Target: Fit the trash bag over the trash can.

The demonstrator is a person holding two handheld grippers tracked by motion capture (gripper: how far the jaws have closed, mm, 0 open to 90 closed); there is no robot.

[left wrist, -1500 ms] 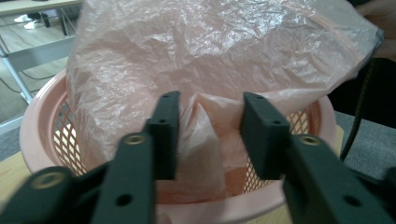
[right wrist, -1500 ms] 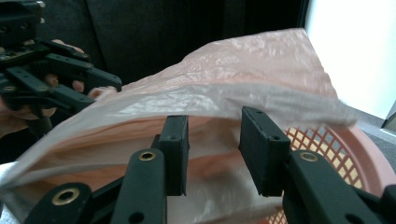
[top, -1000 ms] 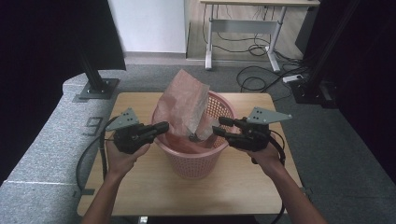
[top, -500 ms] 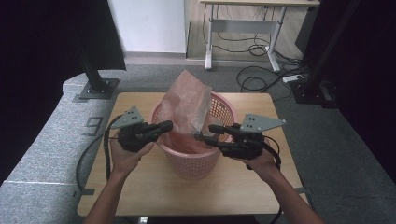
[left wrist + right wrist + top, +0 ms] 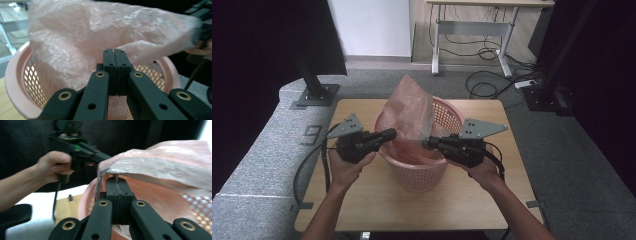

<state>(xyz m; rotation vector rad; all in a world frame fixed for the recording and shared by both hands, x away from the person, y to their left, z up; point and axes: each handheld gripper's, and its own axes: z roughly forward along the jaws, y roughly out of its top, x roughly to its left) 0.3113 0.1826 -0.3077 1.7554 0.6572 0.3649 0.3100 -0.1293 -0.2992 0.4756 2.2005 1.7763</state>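
Since the earlier shot the right gripper (image 5: pixel 428 144) has slid in from the right rim toward the middle of the pink basket (image 5: pixel 419 172), and its jaws have just been closing, now pinched tight on a thin fold of the pink plastic bag (image 5: pixel 412 112). You can see that fold sticking up between the shut jaws in the right gripper view, with the bag's edge (image 5: pixel 160 162) draped over and to the right of them. Over on the left, the left gripper (image 5: pixel 391 133) sits at the basket's left rim, jaws pressed together too; in the left gripper view the tips (image 5: pixel 115 51) sit right against the bag (image 5: pixel 100 42), and it looks like film is caught between them, but honestly the clamped bit itself is too thin to make out. Bag is partly in the basket, its top standing up and leaning toward the far side, stretched between the two grippers. Bottom of the bag is hidden down inside the basket, and the film covers most of the interior, so I can't tell how far it's seated. Basket stands about mid-table on the wooden table (image 5: pixel 362 200). Near edge of the table and the person's forearms are cut off at the bottom of the high view, and the right gripper view is a bit blurry around the other hand (image 5: pixel 53 165).
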